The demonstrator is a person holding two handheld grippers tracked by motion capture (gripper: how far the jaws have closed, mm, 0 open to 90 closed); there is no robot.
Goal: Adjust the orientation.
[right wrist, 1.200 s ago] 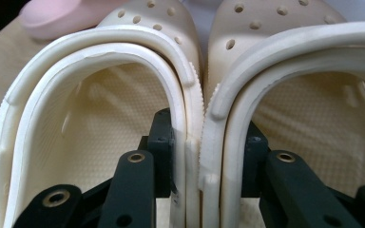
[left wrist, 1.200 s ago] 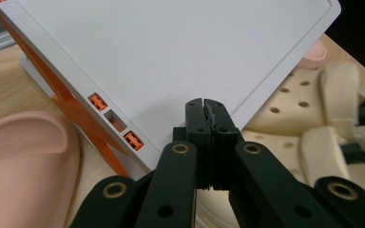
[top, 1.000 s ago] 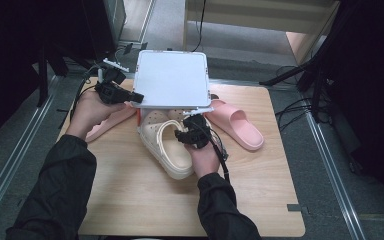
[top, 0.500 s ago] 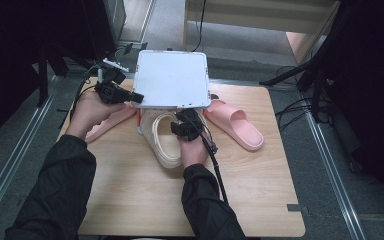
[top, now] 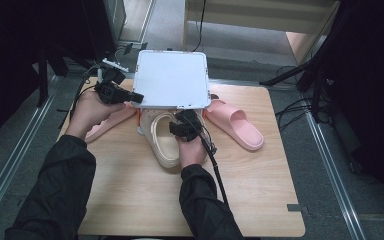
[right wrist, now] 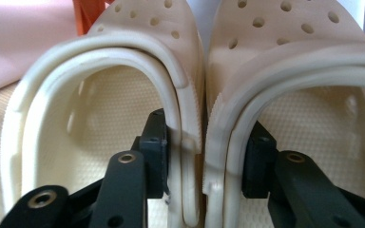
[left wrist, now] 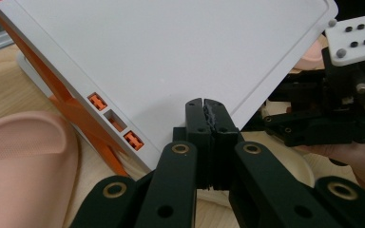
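A white box lid (top: 172, 77) stands raised over its orange-trimmed base (left wrist: 90, 123). My left gripper (top: 137, 98) is shut on the lid's front left edge; in the left gripper view the closed pads (left wrist: 204, 107) pinch that rim. A pair of cream perforated clogs (top: 161, 137) lies side by side on the table, toes under the lid's front edge. My right gripper (top: 182, 122) straddles their adjoining walls, one jaw inside the left clog (right wrist: 100, 104) and one inside the right clog (right wrist: 304, 61). Its jaws (right wrist: 204, 152) have just been opening, so the pads stand beside the walls.
One pink slipper (top: 235, 122) lies right of the box, another pink slipper (top: 107, 122) under my left hand. The wooden table (top: 260, 190) has free room at the front and right. Dark cables and frames surround the table on the floor.
My right hand has moved left and forward with the cream clogs, bringing their toes under the lid. The left hand and the lid have stayed put.
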